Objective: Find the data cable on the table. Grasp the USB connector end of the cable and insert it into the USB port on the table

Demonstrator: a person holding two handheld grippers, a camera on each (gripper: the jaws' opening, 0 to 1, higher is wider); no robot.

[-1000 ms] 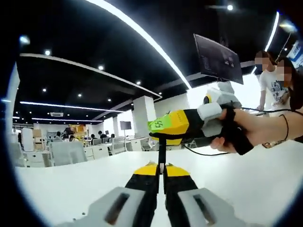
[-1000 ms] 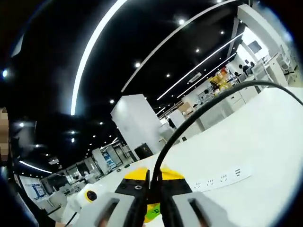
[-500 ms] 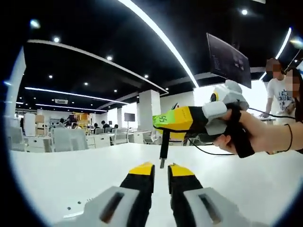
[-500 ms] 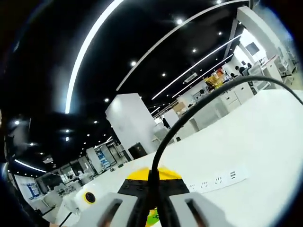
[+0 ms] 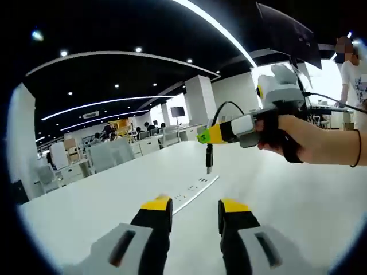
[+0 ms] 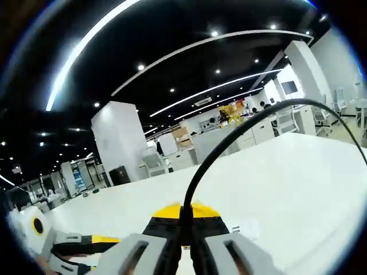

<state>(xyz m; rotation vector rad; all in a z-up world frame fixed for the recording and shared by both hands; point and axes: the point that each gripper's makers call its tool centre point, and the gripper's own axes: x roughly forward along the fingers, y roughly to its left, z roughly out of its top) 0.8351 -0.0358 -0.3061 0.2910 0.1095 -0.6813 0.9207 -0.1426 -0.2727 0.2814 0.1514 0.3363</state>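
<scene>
My left gripper [image 5: 195,207] has let go and now stands wide. My right gripper [image 5: 207,138], coming in from three o'clock, pinches the data cable [image 6: 229,143]. Its USB connector [image 5: 209,161] hangs over the socket strip [image 5: 195,191], so the handover looks done and insertion comes next.

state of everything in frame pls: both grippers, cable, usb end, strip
left gripper: open, holding nothing
right gripper: shut on the data cable
data cable: clamped, arcing up out of the shut jaws
USB connector: hanging tip-down below the right gripper, over the table, not plugged in
power strip: lying flat on the table, no plug seen in it
</scene>
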